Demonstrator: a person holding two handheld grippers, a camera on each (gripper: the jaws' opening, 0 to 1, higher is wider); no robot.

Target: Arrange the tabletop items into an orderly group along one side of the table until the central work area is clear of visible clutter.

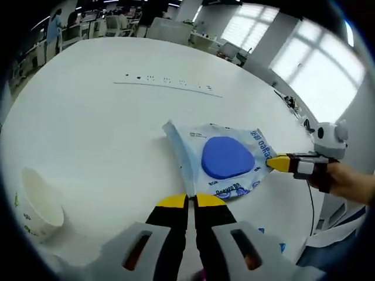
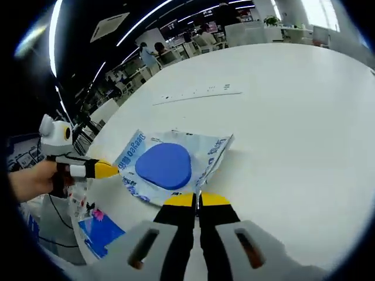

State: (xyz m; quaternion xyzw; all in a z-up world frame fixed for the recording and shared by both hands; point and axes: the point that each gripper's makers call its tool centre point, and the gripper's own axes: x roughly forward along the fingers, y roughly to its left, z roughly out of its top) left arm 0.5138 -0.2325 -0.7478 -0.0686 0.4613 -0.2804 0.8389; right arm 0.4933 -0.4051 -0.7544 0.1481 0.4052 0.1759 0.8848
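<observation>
Left gripper view: both grippers' fingers (image 1: 191,202) (image 2: 198,201) clamped on opposite edges of packet (image 1: 225,159) (image 2: 167,165); I judge, to carry it flat aside.

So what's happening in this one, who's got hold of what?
A person works two handheld grippers on a white table. Both pinch the same blue-and-white plastic packet: the left gripper is shut on one edge, the right gripper on the opposite edge, so the packet is held between them near the table's edge. A white paper cup lies on its side off to one side in the left gripper view.
</observation>
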